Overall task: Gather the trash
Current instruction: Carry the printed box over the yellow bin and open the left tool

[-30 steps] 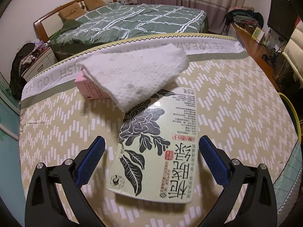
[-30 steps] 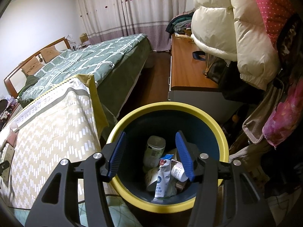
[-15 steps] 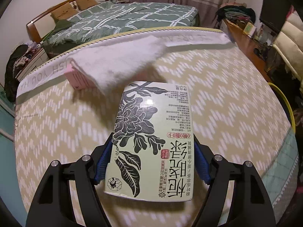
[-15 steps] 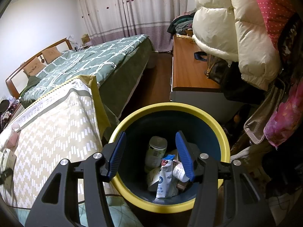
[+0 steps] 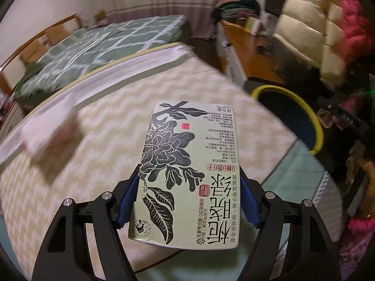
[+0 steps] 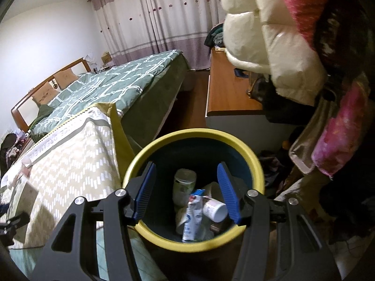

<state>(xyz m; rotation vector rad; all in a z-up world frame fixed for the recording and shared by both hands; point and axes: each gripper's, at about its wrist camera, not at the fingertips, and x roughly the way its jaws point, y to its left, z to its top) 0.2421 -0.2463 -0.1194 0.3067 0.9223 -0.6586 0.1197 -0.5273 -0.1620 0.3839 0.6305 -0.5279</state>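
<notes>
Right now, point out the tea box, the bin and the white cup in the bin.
tea box (image 5: 189, 164), left wrist view, middle of its printed face
bin (image 6: 194, 133), right wrist view, far side of its yellow rim
white cup (image 6: 215, 209), right wrist view, its side wall

Dim indoor light; left view motion-blurred, right view sharper; fisheye bending, dark corners

The bin (image 6: 196, 140) mouth lies open, hanging coats (image 6: 269, 46) crowding one side.
</notes>
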